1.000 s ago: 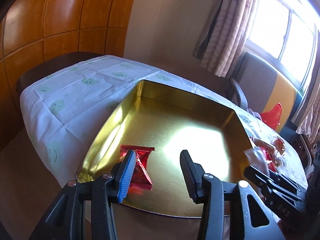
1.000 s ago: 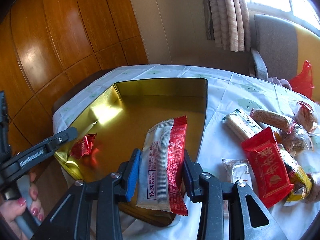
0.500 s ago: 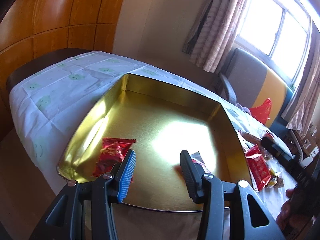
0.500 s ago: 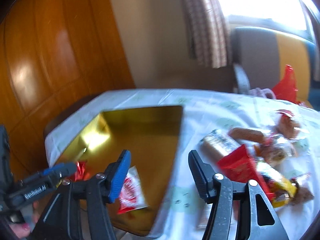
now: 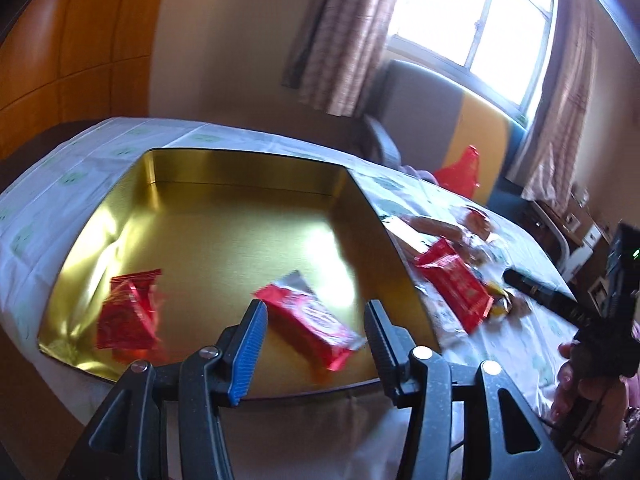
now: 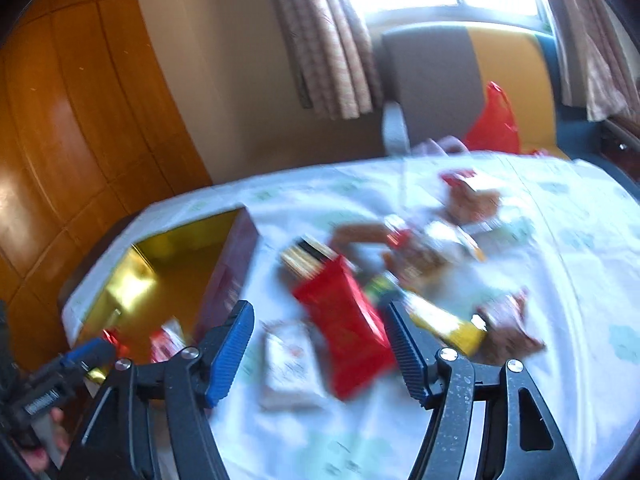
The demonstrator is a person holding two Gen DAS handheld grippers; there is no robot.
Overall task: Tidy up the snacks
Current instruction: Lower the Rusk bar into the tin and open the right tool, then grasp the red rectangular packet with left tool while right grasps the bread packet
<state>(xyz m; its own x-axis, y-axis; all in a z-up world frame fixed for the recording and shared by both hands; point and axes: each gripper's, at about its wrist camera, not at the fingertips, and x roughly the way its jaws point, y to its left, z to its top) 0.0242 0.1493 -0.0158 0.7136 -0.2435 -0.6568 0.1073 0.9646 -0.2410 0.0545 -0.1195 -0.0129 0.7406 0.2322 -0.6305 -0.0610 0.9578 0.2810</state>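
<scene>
The red-and-white wafer pack [image 5: 310, 318] now lies flat on the floor of the gold tin [image 5: 240, 208], near its front edge and apart from the red candy packet [image 5: 128, 312] at the tin's left; a second ago your right gripper [image 6: 320, 344] had that pack clamped upright over the tin, where its label read "KISS"; no print on it can be read now through the blur. Your right gripper's jaws have just been opening and now stand apart, gripping nothing; it has swung from the tin to the snack pile [image 6: 432, 248] on the white-clothed surface [image 6: 580, 280]; a red packet [image 6: 348, 324] and a white sachet [image 6: 290, 364] lie on the cloth below the gap, neither one pinched. Your left gripper [image 5: 316, 332] hangs over the tin's front edge above the wafer pack; its jaws have just been opening and stand apart with nothing held. A white word on the left gripper's body is too blurred to read.
</scene>
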